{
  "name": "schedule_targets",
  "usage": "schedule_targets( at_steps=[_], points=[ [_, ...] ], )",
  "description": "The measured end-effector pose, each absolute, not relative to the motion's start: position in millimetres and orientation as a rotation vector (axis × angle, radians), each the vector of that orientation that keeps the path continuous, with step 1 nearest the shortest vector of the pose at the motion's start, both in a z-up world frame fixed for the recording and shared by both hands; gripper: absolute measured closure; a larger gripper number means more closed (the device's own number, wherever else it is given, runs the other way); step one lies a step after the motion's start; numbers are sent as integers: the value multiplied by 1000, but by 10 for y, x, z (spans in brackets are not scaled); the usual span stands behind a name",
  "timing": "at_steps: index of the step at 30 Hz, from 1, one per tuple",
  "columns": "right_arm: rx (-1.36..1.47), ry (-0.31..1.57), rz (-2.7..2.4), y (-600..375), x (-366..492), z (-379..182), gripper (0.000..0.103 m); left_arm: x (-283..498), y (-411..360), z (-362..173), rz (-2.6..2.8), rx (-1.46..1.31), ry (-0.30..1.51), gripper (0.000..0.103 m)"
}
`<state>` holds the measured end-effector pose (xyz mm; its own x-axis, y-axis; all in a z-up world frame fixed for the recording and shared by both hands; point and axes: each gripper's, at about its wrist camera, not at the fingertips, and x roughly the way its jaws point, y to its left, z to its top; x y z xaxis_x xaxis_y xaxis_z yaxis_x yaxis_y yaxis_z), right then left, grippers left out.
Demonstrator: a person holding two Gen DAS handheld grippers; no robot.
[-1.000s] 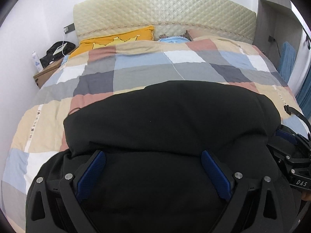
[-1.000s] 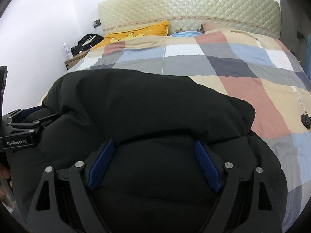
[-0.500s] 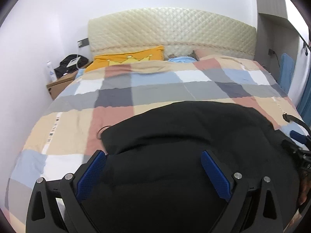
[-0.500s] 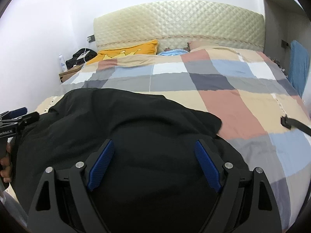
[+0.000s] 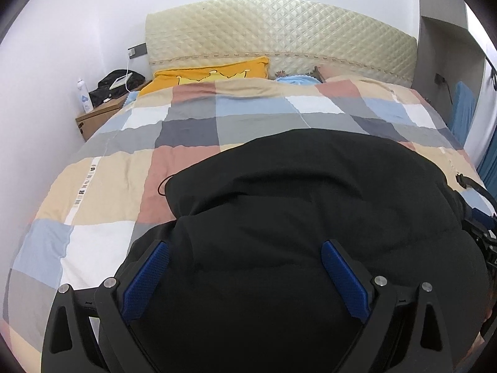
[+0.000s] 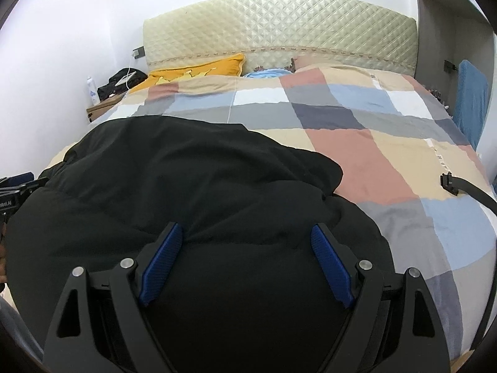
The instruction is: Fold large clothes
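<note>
A bulky black padded garment (image 5: 295,205) lies folded on the checked bedspread (image 5: 102,186) at the near end of the bed. It also fills the near left of the right wrist view (image 6: 186,192). My left gripper (image 5: 245,267) is open, its blue pads wide apart over the near edge of the garment. My right gripper (image 6: 245,255) is open too, jaws spread above the garment's near right part. Neither holds cloth. The right gripper shows at the right edge of the left wrist view (image 5: 484,236); the left one at the left edge of the right wrist view (image 6: 15,189).
A quilted cream headboard (image 5: 279,40) and a yellow pillow (image 5: 211,73) stand at the far end. A wooden nightstand (image 5: 99,115) with a black bag and a bottle is at the far left. A black strap (image 6: 462,186) lies on the bedspread to the right.
Both grippers have drawn back and up from the garment, so more bedspread shows. The garment's far fold now lies further from the headboard. Jaws stayed open.
</note>
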<state>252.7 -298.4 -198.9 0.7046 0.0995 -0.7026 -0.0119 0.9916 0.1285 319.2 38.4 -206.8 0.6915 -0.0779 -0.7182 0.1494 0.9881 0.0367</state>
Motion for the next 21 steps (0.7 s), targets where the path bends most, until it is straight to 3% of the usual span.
schedule_targets(
  at_steps=[21],
  points=[
    [146, 758, 19, -2955, 2455, -1976, 16, 3059, 415, -2109, -132, 55, 764, 3]
  ],
)
